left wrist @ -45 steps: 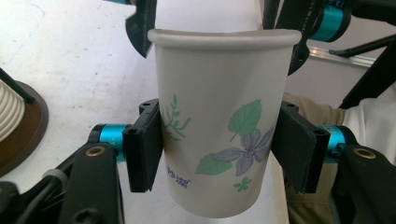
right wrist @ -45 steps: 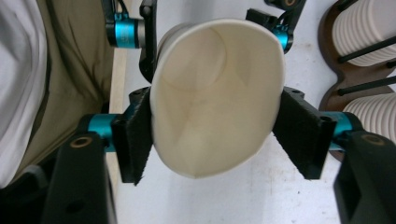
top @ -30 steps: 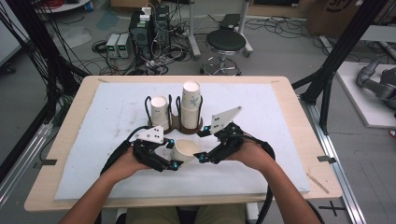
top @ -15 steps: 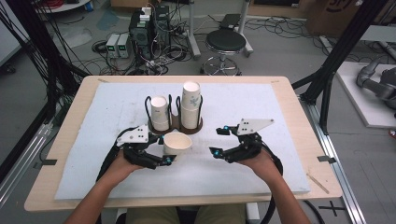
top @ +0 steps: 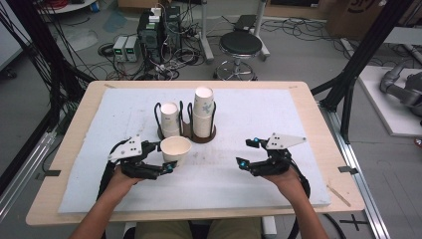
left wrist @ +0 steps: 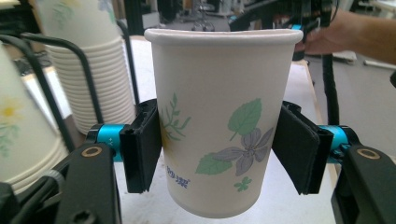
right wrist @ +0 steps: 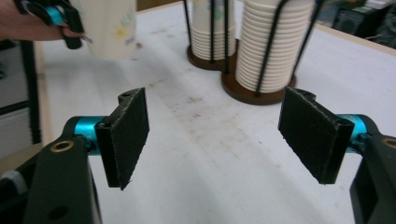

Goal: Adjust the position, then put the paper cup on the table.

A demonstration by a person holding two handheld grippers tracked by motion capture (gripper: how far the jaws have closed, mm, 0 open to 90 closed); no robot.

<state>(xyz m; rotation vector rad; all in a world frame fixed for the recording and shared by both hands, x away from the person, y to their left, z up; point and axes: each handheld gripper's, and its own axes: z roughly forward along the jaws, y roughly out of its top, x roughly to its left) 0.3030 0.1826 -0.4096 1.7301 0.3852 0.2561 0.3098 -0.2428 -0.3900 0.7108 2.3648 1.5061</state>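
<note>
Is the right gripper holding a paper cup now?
No, the right gripper has its jaws wide apart with just the table between them.

Wooden bench (top: 308, 99) carries white mat (top: 259, 114), faintly stained near centre; two-ring cup holder (top: 191, 134) with stacked cups stands on mat.

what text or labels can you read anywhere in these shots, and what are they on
Blue printed characters low on the paper cup held in the left tool: too blurred to read.
Dark lettering on the cardboard box at the top of the high view: cut off, unreadable.
No other legible text.
</note>
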